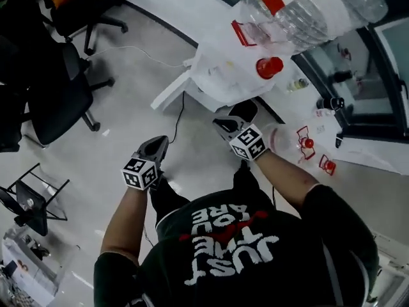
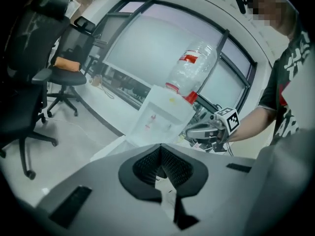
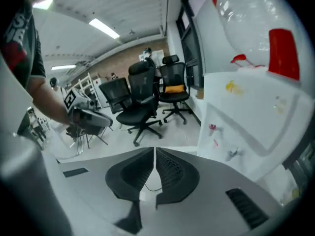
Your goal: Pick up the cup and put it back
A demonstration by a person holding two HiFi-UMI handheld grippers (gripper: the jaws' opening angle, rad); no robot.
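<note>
Grey floor (image 1: 140,94) fills most of the head view; no desk is seen. The left gripper (image 1: 160,143) and right gripper (image 1: 223,123) are held side by side, apart. The water dispenser (image 1: 223,75) stands at 1 o'clock of them, and its clear bottle (image 1: 307,11) is beyond it. The cup is not identified with certainty. A pale translucent shape at 3 o'clock of the right gripper's marker cube may be the cup or the hand.

Left gripper view: its jaws are closed together with nothing between them. Only this view shows the bottle neck-down on the dispenser and the right gripper in profile at 2 o'clock.

Right gripper view: its jaws are closed to a hairline and empty. Only this view shows the dispenser's front at 3 o'clock, with its taps (image 3: 214,128), and office chairs (image 3: 142,107) at 12 o'clock.

Risks, as judged:
- With the cup unlocated, an approach could go to the wrong spot.
- Jaws left closed would push a light cup over.
- The right gripper, being near the dispenser, could strike it.
- The cable (image 1: 177,117) on the floor could snag a foot.
</note>
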